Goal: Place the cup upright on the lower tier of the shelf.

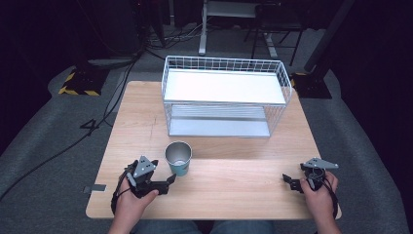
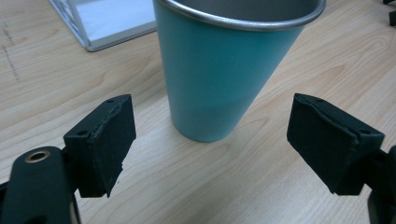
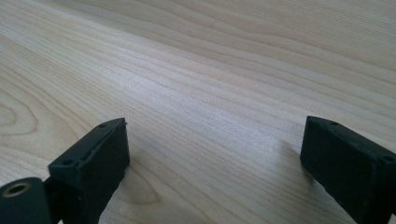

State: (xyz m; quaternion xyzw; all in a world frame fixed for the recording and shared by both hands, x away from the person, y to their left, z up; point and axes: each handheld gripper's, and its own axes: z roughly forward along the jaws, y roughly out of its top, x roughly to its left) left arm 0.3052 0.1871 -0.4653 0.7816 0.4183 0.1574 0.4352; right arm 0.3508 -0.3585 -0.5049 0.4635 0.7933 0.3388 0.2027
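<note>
Cup [image 2: 224, 70] teal, upright on table [image 2: 303, 177], just ahead of and between spread jaws, untouched; rim cut off at top | left gripper [image 2: 210, 149] wide | right gripper [image 3: 212, 158] wide over bare wood | wire rack [image 1: 225, 95] beyond

- The left hand [image 1: 130, 199] comes in from the bottom edge of the high view, its forearm angled up and slightly right, fingers wrapped round the black two-jaw left gripper [image 1: 171, 179].
- A grey three-cornered plate [image 1: 144, 166] sits on top of that gripper.
- In the left gripper view its jaws stand wide apart, pads facing each other.
- The right hand [image 1: 319, 193] holds the black two-jaw right gripper [image 1: 286, 179], which points left.
- Its jaws likewise stand wide apart in the right gripper view, held low.
</note>
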